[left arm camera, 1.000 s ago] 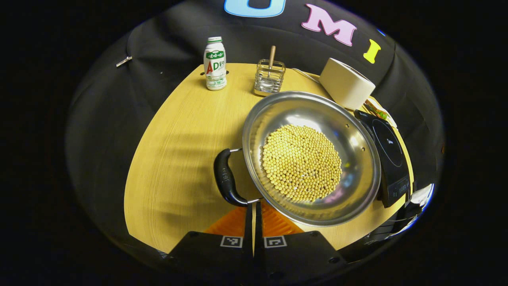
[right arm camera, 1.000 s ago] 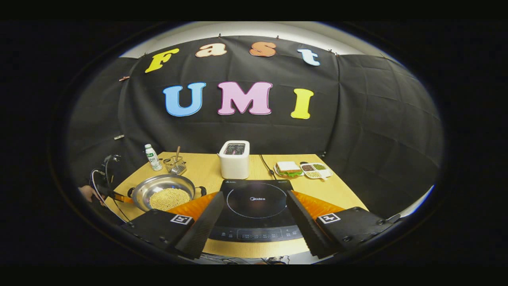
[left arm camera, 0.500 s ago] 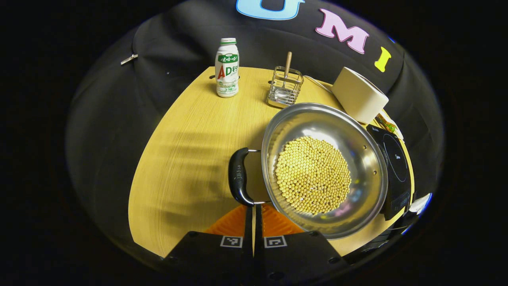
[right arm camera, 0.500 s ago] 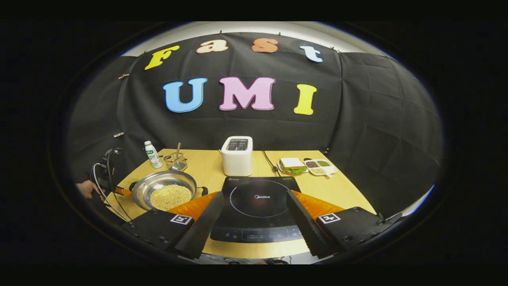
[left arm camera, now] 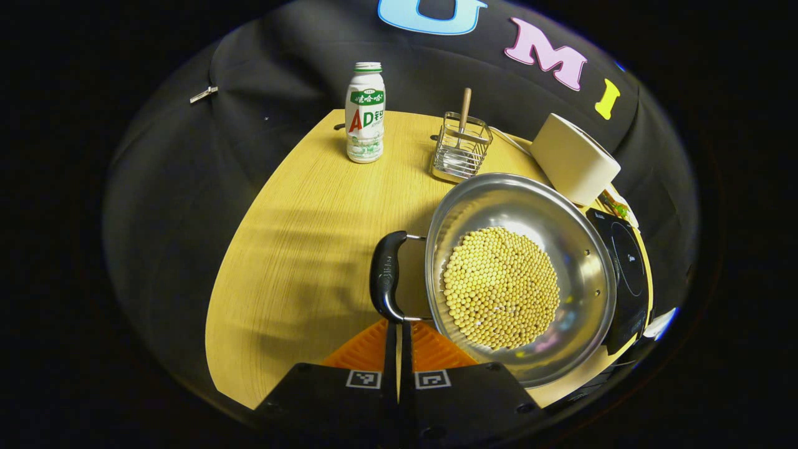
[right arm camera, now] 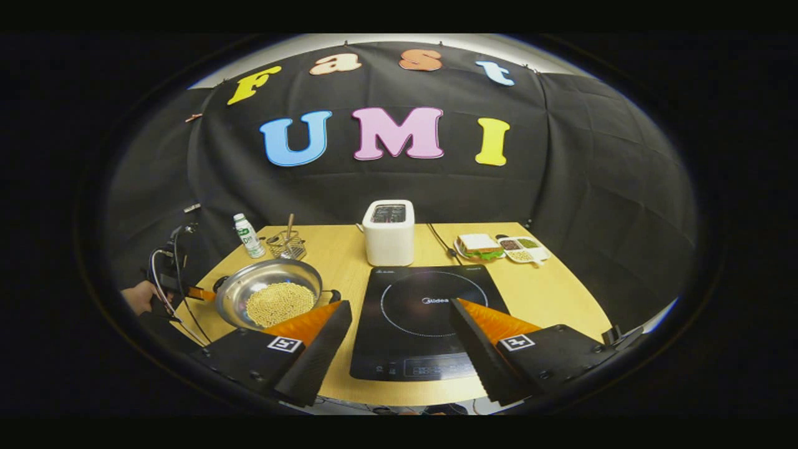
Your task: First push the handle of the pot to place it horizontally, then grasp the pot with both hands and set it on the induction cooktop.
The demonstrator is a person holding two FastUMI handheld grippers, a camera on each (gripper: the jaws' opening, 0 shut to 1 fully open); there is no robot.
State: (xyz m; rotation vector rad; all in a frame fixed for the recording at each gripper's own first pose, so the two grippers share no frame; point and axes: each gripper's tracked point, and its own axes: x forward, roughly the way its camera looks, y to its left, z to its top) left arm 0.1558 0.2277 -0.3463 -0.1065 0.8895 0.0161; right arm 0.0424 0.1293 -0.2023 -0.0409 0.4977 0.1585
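Left gripper (left arm camera: 399, 337): fingers pressed together with no gap, holding nothing; tips at the near end of the pot's black side handle (left arm camera: 385, 284), apparently touching it.
Right gripper (right arm camera: 399, 333): fingers spread wide, nothing between them but air, hovering over the near edge of the induction cooktop (right arm camera: 424, 321).
Pot (left arm camera: 586, 249): steel, standing on the wooden table (left arm camera: 299, 249) just left of the cooktop, not on it. Its rim overlaps the cooktop's edge in the left gripper view; contact cannot be told. A second small handle shows on the cooktop side in the right gripper view.
Pot contents: a round bed of yellow beans (left arm camera: 502, 287) covering the bottom.
Wire caddy (left arm camera: 460, 154): behind the pot, with a wooden-handled utensil upright in it.
Bottle (left arm camera: 365, 112): capped, upright, left of the caddy, behind the pot.
Toaster (right arm camera: 389, 232): white, directly behind the cooktop.
Sandwich plate (right arm camera: 479, 246) and divided dish (right arm camera: 522, 248): right of the toaster, the dish holding small portions of dark, green and yellow bits.
Person's hand (right arm camera: 140, 298): beyond the pot, holding the left gripper.
Change from a second ago: the black handle has swung round from slanted to nearly upright in the left gripper view. The right gripper's view has tipped lower onto the table; its spread is unchanged.
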